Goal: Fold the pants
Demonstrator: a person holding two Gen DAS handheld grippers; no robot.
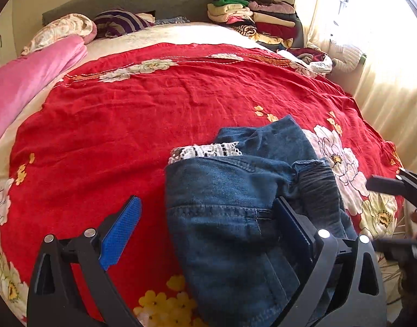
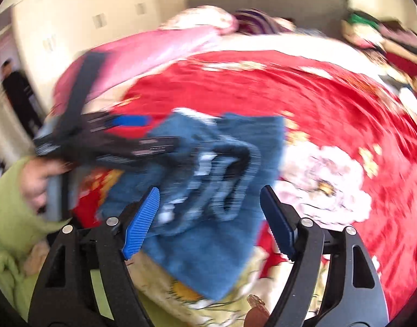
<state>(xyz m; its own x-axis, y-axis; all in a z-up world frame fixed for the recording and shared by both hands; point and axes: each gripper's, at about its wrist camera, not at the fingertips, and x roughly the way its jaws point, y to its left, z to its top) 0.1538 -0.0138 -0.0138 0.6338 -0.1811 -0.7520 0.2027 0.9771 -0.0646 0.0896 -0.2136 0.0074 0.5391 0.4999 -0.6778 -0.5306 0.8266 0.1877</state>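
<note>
A pair of blue jeans [image 1: 230, 212] lies bunched and partly folded on the red flowered bedspread [image 1: 154, 103], a white patterned lining showing at its top. My left gripper [image 1: 208, 218] is open, its jaws wide apart over the jeans' near edge. The right wrist view is blurred by motion. There my right gripper [image 2: 209, 215] is open just above the jeans [image 2: 216, 245], and the left gripper [image 2: 132, 133] shows at the left in a hand with a green sleeve. The right gripper's black frame [image 1: 399, 185] shows at the right edge of the left wrist view.
A pink blanket [image 1: 26, 81] and pillows [image 1: 115, 23] lie at the bed's far left. A stack of folded clothes [image 1: 252, 13] sits at the far right by the headboard. A curtained window [image 1: 385, 54] is on the right. A person [image 2: 15, 92] stands at the far left.
</note>
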